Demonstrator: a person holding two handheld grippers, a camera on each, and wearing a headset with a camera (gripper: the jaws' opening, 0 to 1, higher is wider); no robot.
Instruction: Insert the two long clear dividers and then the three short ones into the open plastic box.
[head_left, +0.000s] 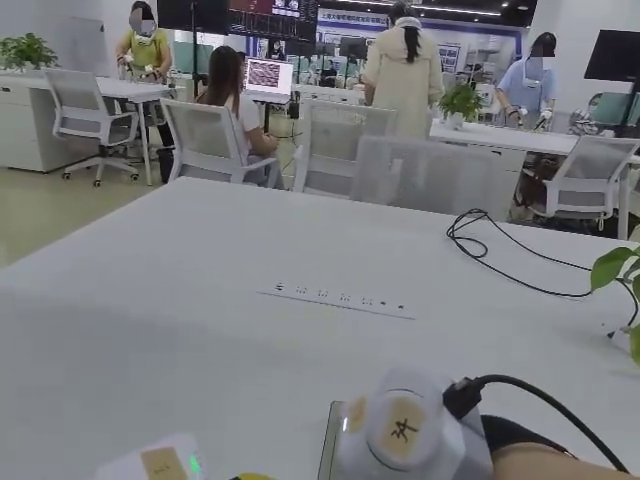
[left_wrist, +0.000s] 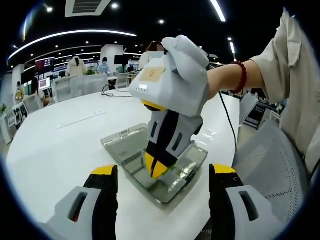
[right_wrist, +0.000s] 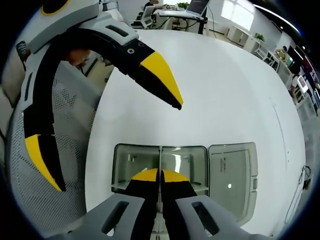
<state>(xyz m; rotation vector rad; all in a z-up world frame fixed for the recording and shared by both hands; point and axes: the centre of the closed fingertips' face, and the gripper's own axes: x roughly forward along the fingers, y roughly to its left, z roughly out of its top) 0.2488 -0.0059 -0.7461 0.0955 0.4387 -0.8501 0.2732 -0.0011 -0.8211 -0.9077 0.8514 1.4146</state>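
Early stage, seemingly: right fingers (right_wrist: 147, 176) together inside box (left_wrist: 125, 150) on table (head_left: 200, 300), at one apparent upright divider (right_wrist: 160, 157); left fingers (left_wrist: 105, 172) apart, empty.

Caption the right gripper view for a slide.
Right gripper, shut, at the open clear box on the white table; left gripper hangs open alongside.

box (right_wrist: 135, 165) clear grey | right tongs (left_wrist: 156, 169) black, yellow tips | table (head_left: 200, 300) white | chair (head_left: 205, 135) white mesh
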